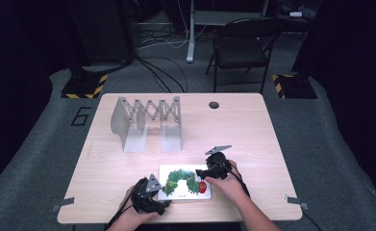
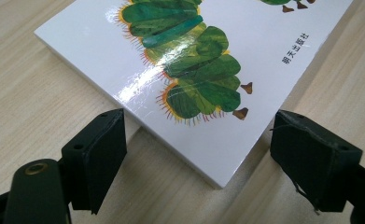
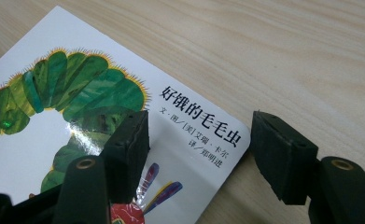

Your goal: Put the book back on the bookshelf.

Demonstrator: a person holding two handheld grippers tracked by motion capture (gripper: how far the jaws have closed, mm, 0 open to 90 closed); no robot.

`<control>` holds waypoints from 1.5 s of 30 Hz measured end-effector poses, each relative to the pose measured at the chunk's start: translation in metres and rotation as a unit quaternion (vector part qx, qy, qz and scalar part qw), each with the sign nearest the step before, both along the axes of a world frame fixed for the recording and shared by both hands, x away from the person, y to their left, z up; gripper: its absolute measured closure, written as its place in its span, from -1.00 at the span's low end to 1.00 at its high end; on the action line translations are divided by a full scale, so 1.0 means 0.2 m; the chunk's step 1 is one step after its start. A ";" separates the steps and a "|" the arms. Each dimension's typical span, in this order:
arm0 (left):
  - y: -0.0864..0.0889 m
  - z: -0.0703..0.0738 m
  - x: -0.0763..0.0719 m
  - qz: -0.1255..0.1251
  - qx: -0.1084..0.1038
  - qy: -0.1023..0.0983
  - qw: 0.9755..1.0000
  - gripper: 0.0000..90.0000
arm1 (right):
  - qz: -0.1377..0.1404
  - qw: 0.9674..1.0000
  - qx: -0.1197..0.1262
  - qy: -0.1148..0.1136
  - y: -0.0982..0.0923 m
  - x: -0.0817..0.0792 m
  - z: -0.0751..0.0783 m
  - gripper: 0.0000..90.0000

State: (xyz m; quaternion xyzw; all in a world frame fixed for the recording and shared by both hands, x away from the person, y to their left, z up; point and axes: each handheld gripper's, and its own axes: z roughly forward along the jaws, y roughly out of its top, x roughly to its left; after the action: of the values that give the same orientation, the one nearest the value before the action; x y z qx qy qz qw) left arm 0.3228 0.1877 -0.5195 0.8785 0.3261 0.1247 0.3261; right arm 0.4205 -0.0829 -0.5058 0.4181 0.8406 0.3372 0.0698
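A white picture book (image 1: 184, 182) with a green caterpillar on its cover lies flat on the wooden table (image 1: 253, 139), near the front edge. My left gripper (image 1: 162, 199) is at the book's near left corner. In the left gripper view its jaws stand open on either side of that corner of the book (image 2: 194, 60), with the left gripper (image 2: 196, 137) touching nothing. My right gripper (image 1: 202, 174) is at the book's right side. In the right gripper view the book (image 3: 54, 121) runs under one jaw of the right gripper (image 3: 199, 128) while the other jaw is over bare wood; it is open.
A folding metal rack (image 1: 147, 125) stands on the table's far left. A round cable hole (image 1: 214, 105) sits near the far edge. Behind the table are a black folding chair (image 1: 243, 45) and floor cables.
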 end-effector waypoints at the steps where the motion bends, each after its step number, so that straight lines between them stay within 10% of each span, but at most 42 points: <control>1: 0.00 0.00 0.01 -0.004 0.001 0.003 1.000 -0.59 | -0.001 1.000 0.000 -0.001 0.00 0.00 0.00 -0.17; 45: -0.02 -0.02 0.04 0.004 -0.005 -0.005 1.000 -0.73 | -0.029 0.999 0.009 0.011 0.00 0.02 0.03 -0.15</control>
State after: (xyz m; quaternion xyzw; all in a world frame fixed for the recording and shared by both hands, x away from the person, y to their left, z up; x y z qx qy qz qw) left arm 0.3299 0.1845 -0.5225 0.8749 0.3290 0.1286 0.3315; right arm 0.4246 -0.0830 -0.5006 0.4463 0.8260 0.3380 0.0662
